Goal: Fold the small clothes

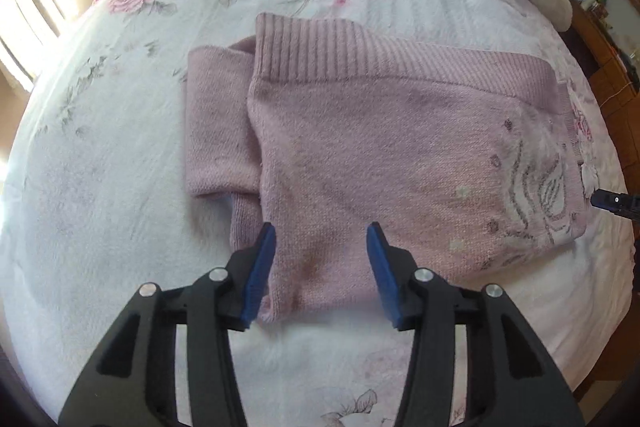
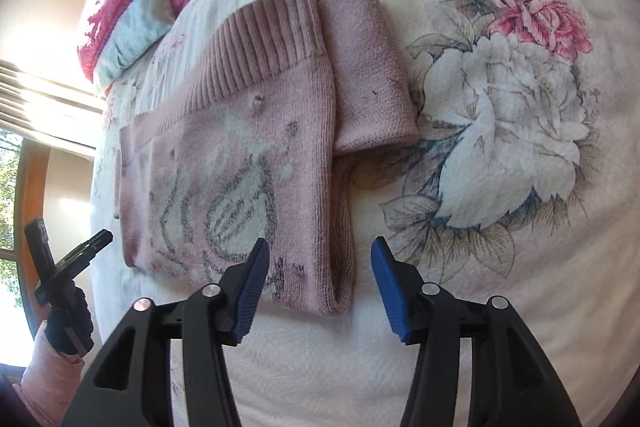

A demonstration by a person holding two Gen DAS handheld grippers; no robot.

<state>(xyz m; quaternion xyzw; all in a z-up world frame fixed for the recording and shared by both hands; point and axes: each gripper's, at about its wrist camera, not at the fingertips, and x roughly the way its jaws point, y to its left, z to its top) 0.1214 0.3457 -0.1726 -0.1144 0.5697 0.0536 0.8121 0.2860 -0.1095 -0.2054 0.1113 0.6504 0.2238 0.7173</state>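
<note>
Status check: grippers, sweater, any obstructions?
Left gripper open, right gripper open, both empty. Pink sweater partly folded on floral bedspread. Nothing in the way.

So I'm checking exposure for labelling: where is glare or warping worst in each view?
Left wrist view: the window at far left is blown out, and the bedspread bulges barrel-like. Right wrist view: the window glares white on the left, while the pink sweater stays readable.
</note>
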